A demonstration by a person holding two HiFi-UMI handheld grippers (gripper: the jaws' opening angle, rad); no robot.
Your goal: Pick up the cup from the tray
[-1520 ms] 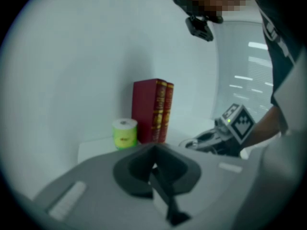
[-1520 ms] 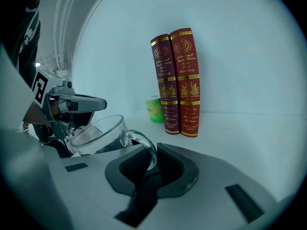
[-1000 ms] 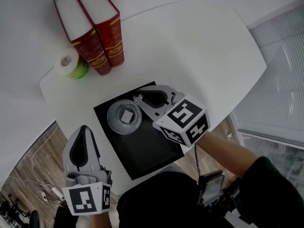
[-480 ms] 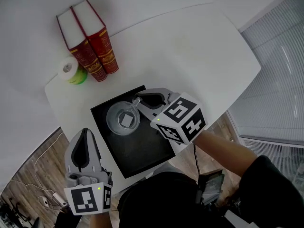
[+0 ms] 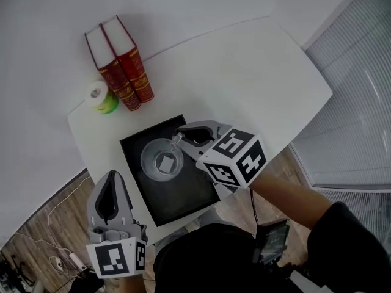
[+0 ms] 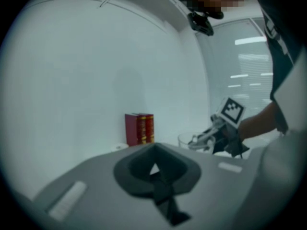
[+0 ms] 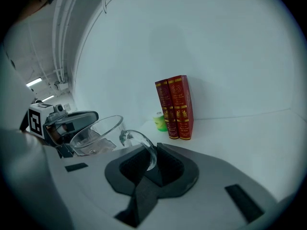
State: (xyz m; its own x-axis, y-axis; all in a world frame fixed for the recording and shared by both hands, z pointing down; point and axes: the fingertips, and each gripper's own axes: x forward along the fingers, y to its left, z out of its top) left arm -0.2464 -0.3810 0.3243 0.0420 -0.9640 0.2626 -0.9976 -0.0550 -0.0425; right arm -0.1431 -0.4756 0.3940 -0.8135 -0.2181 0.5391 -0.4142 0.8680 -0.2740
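Over the tray (image 5: 177, 195) at the near edge of the table (image 5: 244, 72), head view: right gripper (image 5: 181, 140) holds the glass cup (image 5: 162, 160); raise it straight, rim level. Left gripper view: left gripper (image 6: 154, 169) jaws together, empty. Right gripper view: jaws clamped on the handle (image 7: 141, 142); avoid swinging.

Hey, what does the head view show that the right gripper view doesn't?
Only the head view shows the black tray, the wooden floor and the window blinds. Only the right gripper view shows the cup's handle pinched between the jaws of the right gripper. Both show the cup, the two red books, the green roll and the left gripper.
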